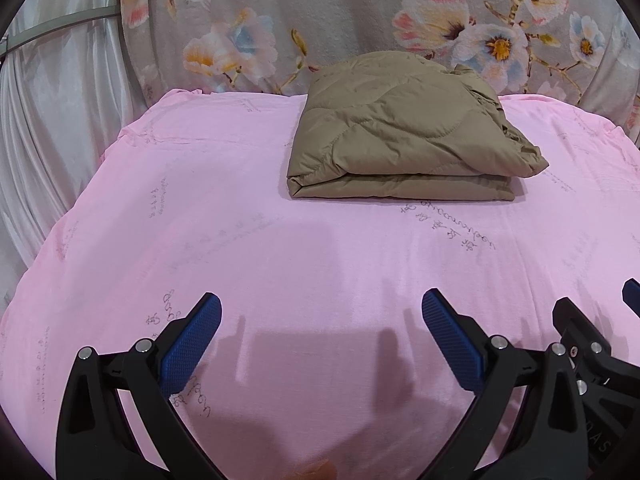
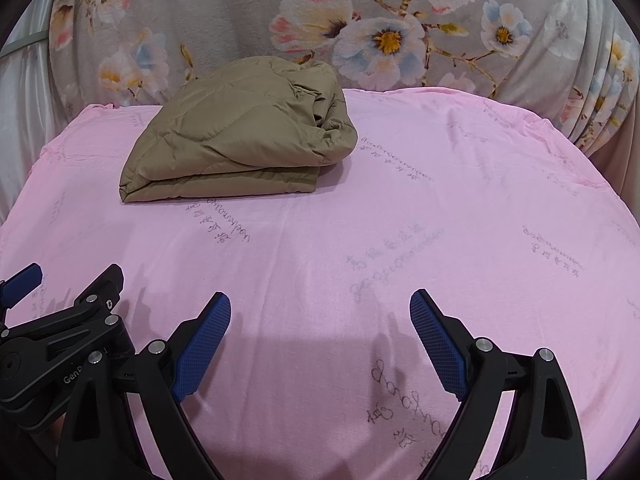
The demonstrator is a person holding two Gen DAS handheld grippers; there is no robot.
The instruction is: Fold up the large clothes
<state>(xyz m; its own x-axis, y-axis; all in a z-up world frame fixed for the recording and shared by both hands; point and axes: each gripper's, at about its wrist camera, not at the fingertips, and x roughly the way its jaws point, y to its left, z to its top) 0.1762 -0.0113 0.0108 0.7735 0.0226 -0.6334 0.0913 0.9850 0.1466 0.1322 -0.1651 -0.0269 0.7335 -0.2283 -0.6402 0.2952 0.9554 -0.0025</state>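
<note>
Left tool (image 1: 320, 332) held spread over the pink sheet (image 1: 200, 208), right tool (image 2: 320, 332) spread alongside, nothing gripped, folded tan quilted jacket (image 1: 404, 132) laid well ahead, floral curtain (image 1: 320, 12) beyond.

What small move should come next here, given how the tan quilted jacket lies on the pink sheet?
Probably none beyond drawing both grippers back: the tan quilted jacket already lies as a compact folded stack on the pink sheet. The left gripper and right gripper hang open, empty and well short of it. If anything, tidy the bunched right edge.
</note>
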